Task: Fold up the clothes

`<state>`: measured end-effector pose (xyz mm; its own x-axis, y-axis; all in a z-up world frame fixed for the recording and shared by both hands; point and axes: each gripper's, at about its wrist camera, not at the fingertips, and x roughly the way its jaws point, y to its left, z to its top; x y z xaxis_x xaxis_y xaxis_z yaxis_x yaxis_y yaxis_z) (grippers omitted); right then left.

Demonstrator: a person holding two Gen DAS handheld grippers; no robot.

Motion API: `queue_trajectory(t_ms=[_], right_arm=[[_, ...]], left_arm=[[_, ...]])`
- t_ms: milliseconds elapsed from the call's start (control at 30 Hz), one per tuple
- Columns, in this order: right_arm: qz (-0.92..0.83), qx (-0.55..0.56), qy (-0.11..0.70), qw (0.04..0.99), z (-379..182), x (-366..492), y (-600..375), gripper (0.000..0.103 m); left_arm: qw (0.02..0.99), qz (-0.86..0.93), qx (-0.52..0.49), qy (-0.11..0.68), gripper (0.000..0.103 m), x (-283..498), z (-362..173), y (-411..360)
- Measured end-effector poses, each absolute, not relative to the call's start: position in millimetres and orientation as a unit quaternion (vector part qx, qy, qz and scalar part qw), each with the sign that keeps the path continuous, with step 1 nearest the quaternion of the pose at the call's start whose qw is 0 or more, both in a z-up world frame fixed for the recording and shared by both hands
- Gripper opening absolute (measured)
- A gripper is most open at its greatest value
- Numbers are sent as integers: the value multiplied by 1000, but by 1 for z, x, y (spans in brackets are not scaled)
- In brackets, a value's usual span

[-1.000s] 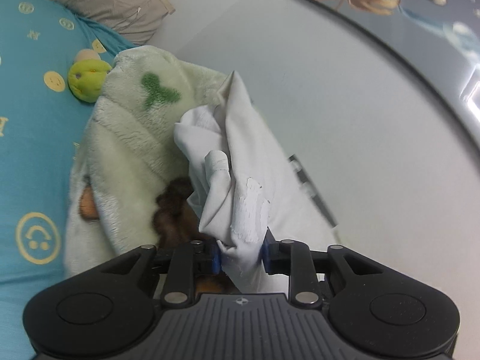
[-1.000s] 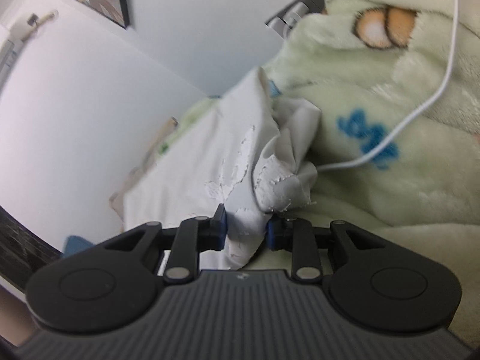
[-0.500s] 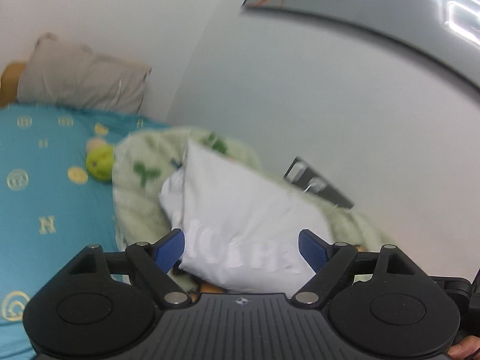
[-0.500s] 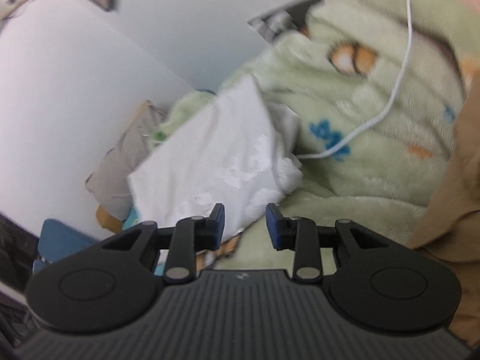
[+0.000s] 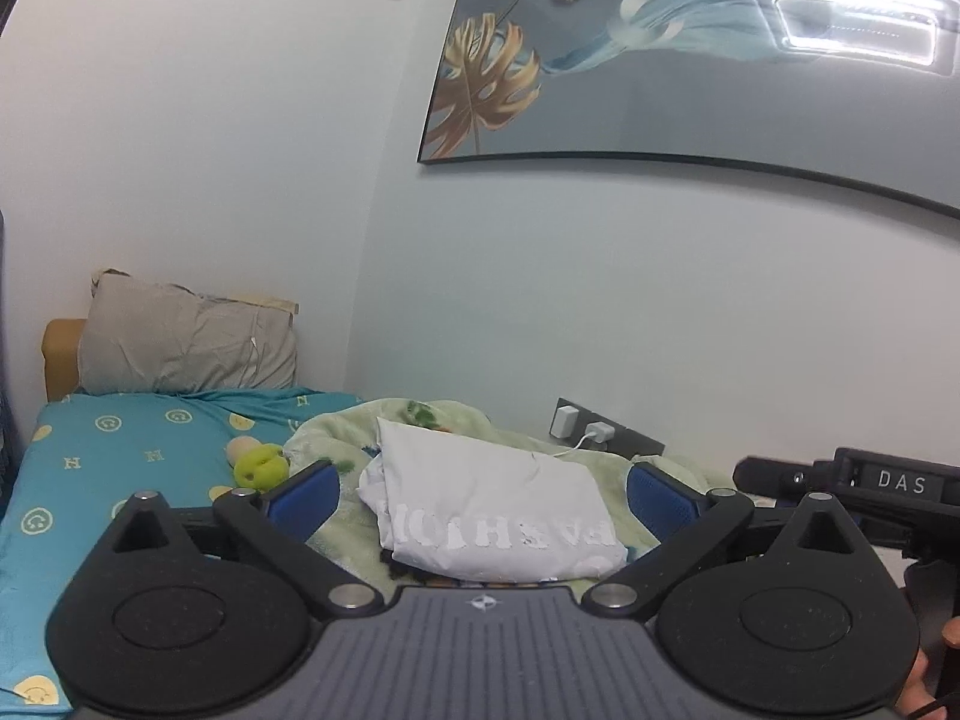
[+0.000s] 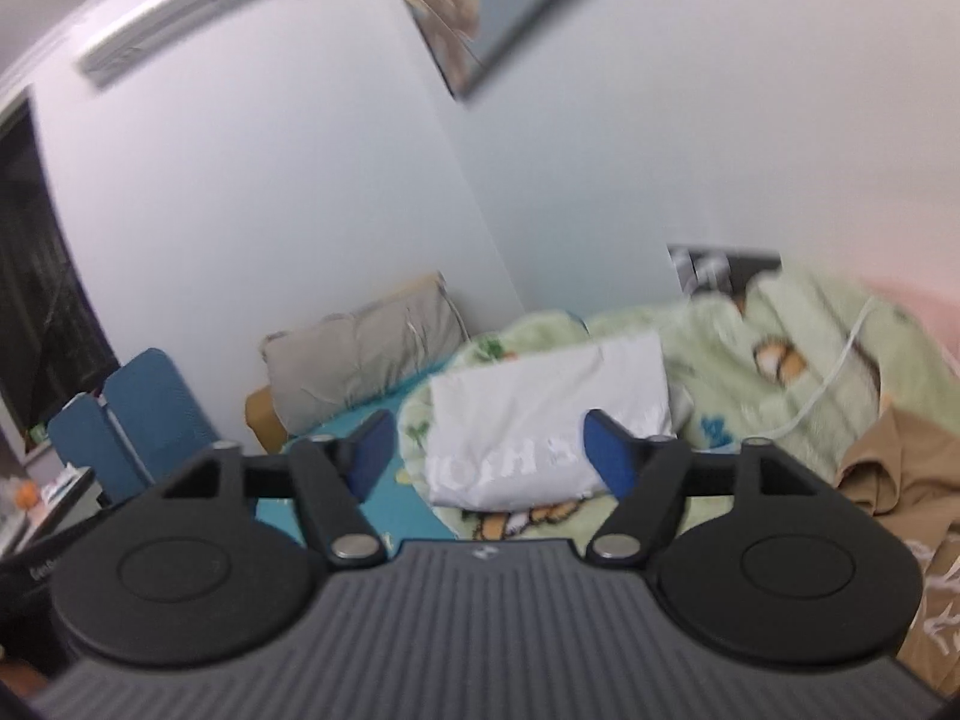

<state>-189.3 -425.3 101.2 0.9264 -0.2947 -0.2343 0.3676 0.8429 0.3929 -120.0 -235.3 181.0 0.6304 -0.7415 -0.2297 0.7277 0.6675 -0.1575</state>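
At the far left the teal sheet of the bed (image 5: 120, 456) lies bare from the grey pillow (image 5: 186, 348) to a small green toy (image 5: 259, 463), giving open room beside the green blanket (image 5: 336, 516). The folded white shirt (image 5: 489, 510) rests on that blanket near the wall, its edges clear of both tools. The left tongs (image 5: 480, 495) and right tongs (image 6: 489, 450) are opening wide, gripping nothing, with tan clothing (image 6: 894, 480) at far right.
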Motion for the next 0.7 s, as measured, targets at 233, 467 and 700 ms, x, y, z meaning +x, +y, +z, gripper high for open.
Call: queue_trajectory(t_ms=[233,467,700], right_arm=[[-178,139,49,973,95,-211,-375,95],[-187,129,43,973,73,-211,-350,95],[-199,114,50,972,57,-203,-335,95]], left_arm=[[915,-392,-5,92,103,-165,177,-194],[923,-376,-7,82,103,-178,163,-169],[926,-369,6,82,103,-180,145,-163]])
